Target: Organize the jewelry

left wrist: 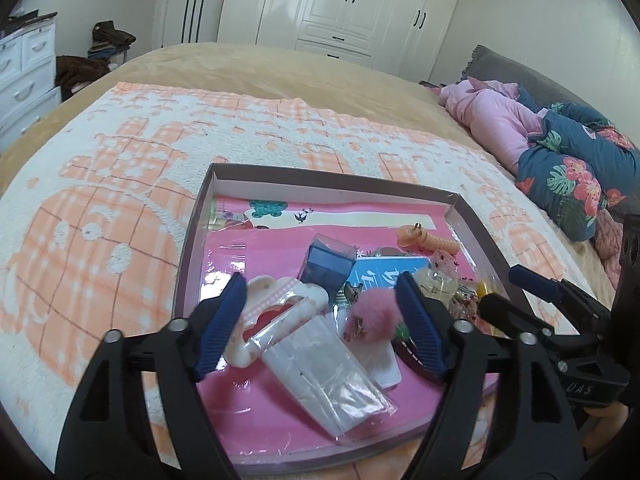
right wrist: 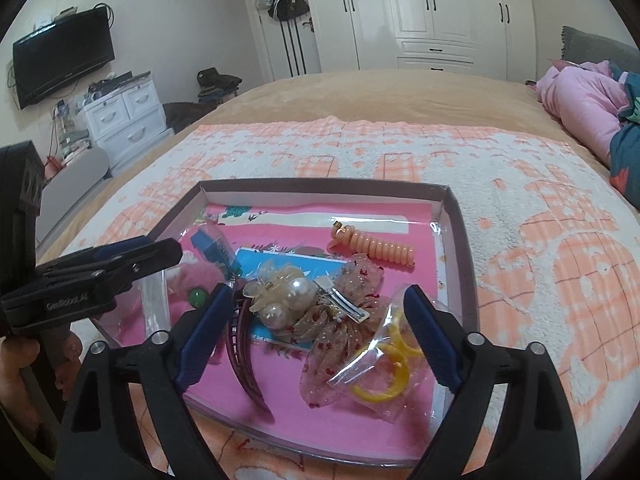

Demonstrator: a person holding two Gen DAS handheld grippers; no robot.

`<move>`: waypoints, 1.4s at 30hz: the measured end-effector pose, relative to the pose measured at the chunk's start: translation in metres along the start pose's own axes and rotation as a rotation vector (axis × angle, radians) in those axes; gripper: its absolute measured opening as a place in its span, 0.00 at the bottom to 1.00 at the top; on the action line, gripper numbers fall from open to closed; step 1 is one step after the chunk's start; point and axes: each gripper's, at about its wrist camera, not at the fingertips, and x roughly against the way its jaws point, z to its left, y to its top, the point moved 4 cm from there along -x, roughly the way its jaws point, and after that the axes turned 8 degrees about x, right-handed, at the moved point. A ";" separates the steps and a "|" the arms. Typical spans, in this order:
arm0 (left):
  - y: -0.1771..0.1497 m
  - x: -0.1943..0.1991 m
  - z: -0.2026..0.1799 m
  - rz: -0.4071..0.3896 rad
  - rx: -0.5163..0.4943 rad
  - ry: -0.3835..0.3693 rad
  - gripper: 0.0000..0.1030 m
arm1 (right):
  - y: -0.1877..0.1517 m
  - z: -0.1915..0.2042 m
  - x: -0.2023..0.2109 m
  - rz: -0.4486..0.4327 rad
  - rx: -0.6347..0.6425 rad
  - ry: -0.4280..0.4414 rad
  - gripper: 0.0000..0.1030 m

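Note:
A shallow box tray point(left wrist: 336, 180) point(right wrist: 456, 224) with a pink liner lies on a blanket and holds hair accessories. My left gripper point(left wrist: 320, 284) is open above a clear plastic bag point(left wrist: 328, 376), a pink pompom clip point(left wrist: 370, 314) and a white-and-red case point(left wrist: 276, 304). My right gripper point(right wrist: 318, 294) is open above a pearl clip point(right wrist: 286, 296), a sheer bow clip point(right wrist: 340, 320), a maroon claw comb point(right wrist: 242, 344) and a bag of yellow rings point(right wrist: 384, 360). An orange coil tie point(right wrist: 372, 245) point(left wrist: 426, 240) lies farther back.
A blue box point(left wrist: 330, 264) and a blue card point(right wrist: 280, 260) lie mid-tray. The tray sits on a peach-and-white blanket point(left wrist: 120, 200) on a bed. Pink and floral bedding point(left wrist: 560, 160) is piled at the right. Wardrobes point(right wrist: 440, 12) and a white dresser point(right wrist: 124, 116) stand beyond.

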 end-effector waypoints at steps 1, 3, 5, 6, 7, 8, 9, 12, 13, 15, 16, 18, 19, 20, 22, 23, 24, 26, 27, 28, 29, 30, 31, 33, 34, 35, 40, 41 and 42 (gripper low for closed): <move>0.000 0.002 0.000 -0.002 0.000 -0.001 0.70 | 0.000 -0.001 0.002 -0.005 -0.004 0.000 0.86; -0.002 0.005 -0.001 -0.006 -0.002 0.000 0.73 | 0.001 -0.001 0.006 -0.012 -0.008 -0.004 0.87; -0.002 0.008 -0.002 -0.009 -0.004 0.000 0.77 | 0.001 -0.002 0.008 -0.019 -0.011 -0.008 0.89; -0.003 0.010 -0.002 -0.011 -0.004 0.001 0.78 | 0.001 -0.002 0.010 -0.022 -0.012 -0.011 0.90; -0.003 0.011 -0.002 -0.013 -0.004 0.001 0.81 | 0.001 -0.003 0.012 -0.026 -0.014 -0.014 0.90; -0.003 0.013 -0.002 -0.016 -0.005 0.003 0.85 | 0.001 -0.003 0.013 -0.029 -0.016 -0.015 0.91; -0.003 0.014 -0.002 -0.019 -0.004 0.006 0.87 | 0.001 -0.004 0.014 -0.031 -0.017 -0.016 0.91; -0.005 0.018 -0.001 -0.019 0.009 0.001 0.89 | 0.001 -0.005 0.018 -0.040 -0.021 -0.024 0.92; -0.005 0.019 0.000 -0.019 0.015 0.001 0.89 | 0.000 -0.005 0.019 -0.041 -0.021 -0.026 0.93; -0.006 0.021 0.002 -0.020 0.022 0.000 0.89 | 0.000 -0.006 0.022 -0.047 -0.022 -0.031 0.93; -0.006 0.021 0.002 -0.020 0.023 0.003 0.89 | 0.000 -0.006 0.023 -0.051 -0.022 -0.034 0.93; -0.008 0.023 0.003 -0.024 0.021 0.016 0.89 | 0.000 -0.006 0.026 -0.064 -0.020 -0.037 0.94; -0.009 0.023 0.003 -0.026 0.021 0.021 0.89 | 0.000 -0.006 0.028 -0.068 -0.019 -0.037 0.94; -0.009 0.024 0.004 -0.028 0.023 0.024 0.89 | 0.000 -0.005 0.029 -0.073 -0.017 -0.039 0.94; -0.011 0.027 0.004 -0.034 0.027 0.023 0.89 | 0.001 -0.004 0.032 -0.081 -0.011 -0.047 0.94; -0.012 0.029 0.004 -0.039 0.027 0.025 0.89 | 0.001 -0.003 0.034 -0.086 -0.007 -0.051 0.94; -0.013 0.031 0.003 -0.043 0.025 0.027 0.89 | 0.000 -0.003 0.036 -0.089 -0.004 -0.052 0.94; -0.015 0.036 0.002 -0.052 0.019 0.031 0.89 | 0.000 -0.002 0.038 -0.094 -0.002 -0.054 0.94; -0.016 0.037 0.001 -0.055 0.016 0.035 0.89 | -0.001 -0.002 0.040 -0.096 -0.002 -0.055 0.94; -0.016 0.039 0.001 -0.058 0.012 0.039 0.89 | -0.002 -0.002 0.041 -0.097 -0.002 -0.055 0.94; -0.017 0.040 0.000 -0.060 0.009 0.042 0.89 | -0.003 -0.001 0.043 -0.099 -0.001 -0.056 0.94; -0.018 0.042 -0.001 -0.064 0.007 0.043 0.89 | -0.003 0.000 0.044 -0.100 0.000 -0.058 0.94; -0.018 0.043 -0.002 -0.065 0.006 0.041 0.89 | -0.004 0.000 0.046 -0.102 0.001 -0.059 0.94; -0.020 0.046 -0.005 -0.067 -0.004 0.046 0.89 | -0.006 0.001 0.050 -0.107 0.000 -0.061 0.94; -0.021 0.046 -0.006 -0.066 -0.007 0.048 0.89 | -0.007 0.001 0.051 -0.107 -0.001 -0.060 0.94; -0.022 0.047 -0.007 -0.067 -0.009 0.049 0.89 | -0.008 0.001 0.053 -0.108 -0.002 -0.060 0.94; -0.031 0.057 -0.010 -0.077 -0.016 0.048 0.89 | -0.014 0.002 0.063 -0.118 -0.010 -0.065 0.94; -0.033 0.059 -0.011 -0.079 -0.018 0.047 0.89 | -0.016 0.002 0.065 -0.121 -0.011 -0.067 0.94; -0.035 0.061 -0.012 -0.082 -0.020 0.046 0.89 | -0.018 0.002 0.068 -0.126 -0.014 -0.069 0.94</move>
